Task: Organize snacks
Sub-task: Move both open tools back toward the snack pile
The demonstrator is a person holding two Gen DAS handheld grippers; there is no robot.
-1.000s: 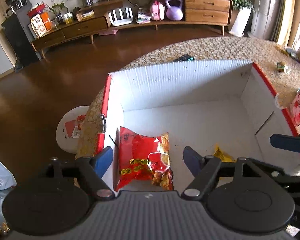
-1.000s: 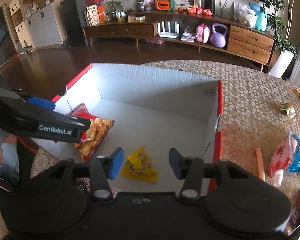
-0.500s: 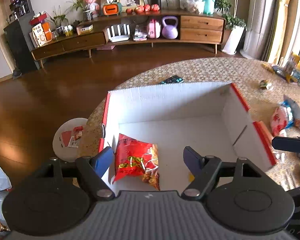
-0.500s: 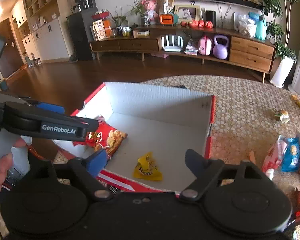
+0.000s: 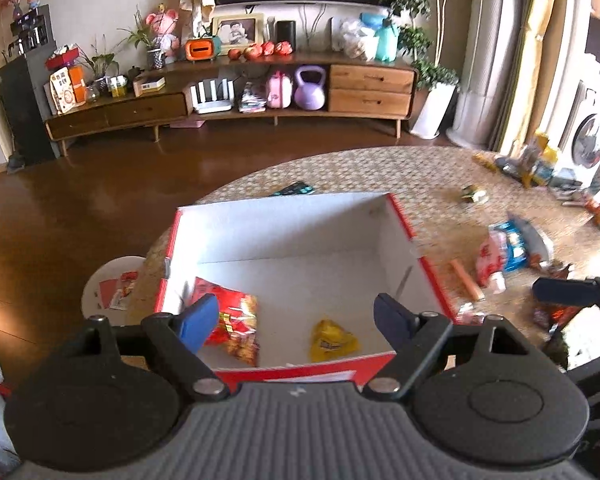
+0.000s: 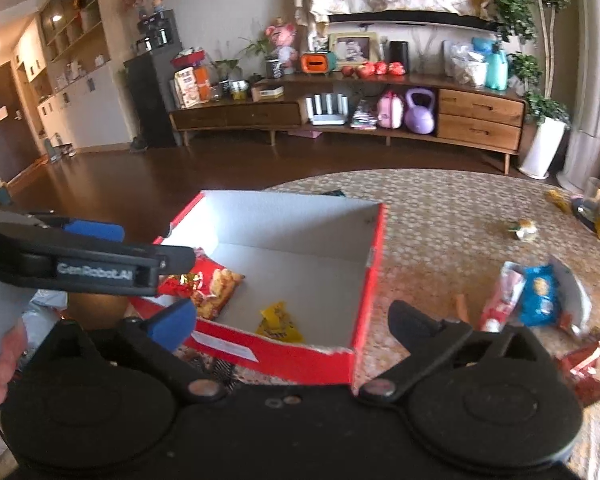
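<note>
Both grippers, left (image 5: 296, 318) and right (image 6: 284, 322), fingers wide apart, empty. Red box (image 6: 374, 264) holds two packets. Next, likely: fetch blue packet (image 6: 538, 294) near counter's right edge.

"GenRobot.AI" in pale letters on the left claw (image 6: 100, 232) side

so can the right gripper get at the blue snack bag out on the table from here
Probably yes. The right gripper is open and empty, and the blue snack bag lies on the table outside the box, off to its right. A white wrapper and a pink packet crowd its edges, though nothing covers it.
</note>
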